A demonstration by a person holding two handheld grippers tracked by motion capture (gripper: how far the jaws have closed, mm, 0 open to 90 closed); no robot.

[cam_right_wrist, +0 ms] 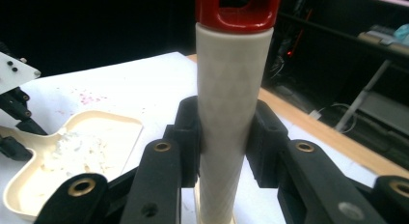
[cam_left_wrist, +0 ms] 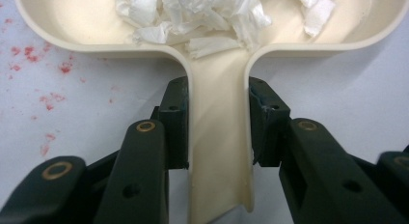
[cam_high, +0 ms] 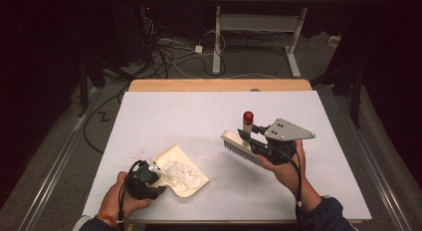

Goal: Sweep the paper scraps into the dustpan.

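**Scraps in the pan, brush lifted clear**

We have the sweeping step close to done, by our reading. Our left gripper [cam_high: 149,178] has its jaws clenched on the flat handle of the cream plastic dustpan [cam_left_wrist: 219,151], 1 jaw pressed to each edge of the handle. The dustpan [cam_high: 191,183] lies on the white surface [cam_high: 199,116] near its front edge, left of centre, and the heap of torn white paper scraps [cam_high: 180,172] sits inside its tray, bunched towards the handle end.

Our right gripper [cam_high: 256,136] grasps the pale ribbed handle of the hand brush with the red hanging cap [cam_right_wrist: 231,113], jaws tight on both sides of the shaft. The brush [cam_high: 238,144] is held to the right of the dustpan, apart from it, handle pointing up and away; we cannot tell whether its bristles touch the surface.

Faint red specks [cam_high: 135,154] mark the surface just left of the pan; whether they are loose or stained we cannot tell.

Next we judge 2 options: bring the bristles back down for any leftover bits, or lift the pan level so the scraps do not slide out over its open lip.
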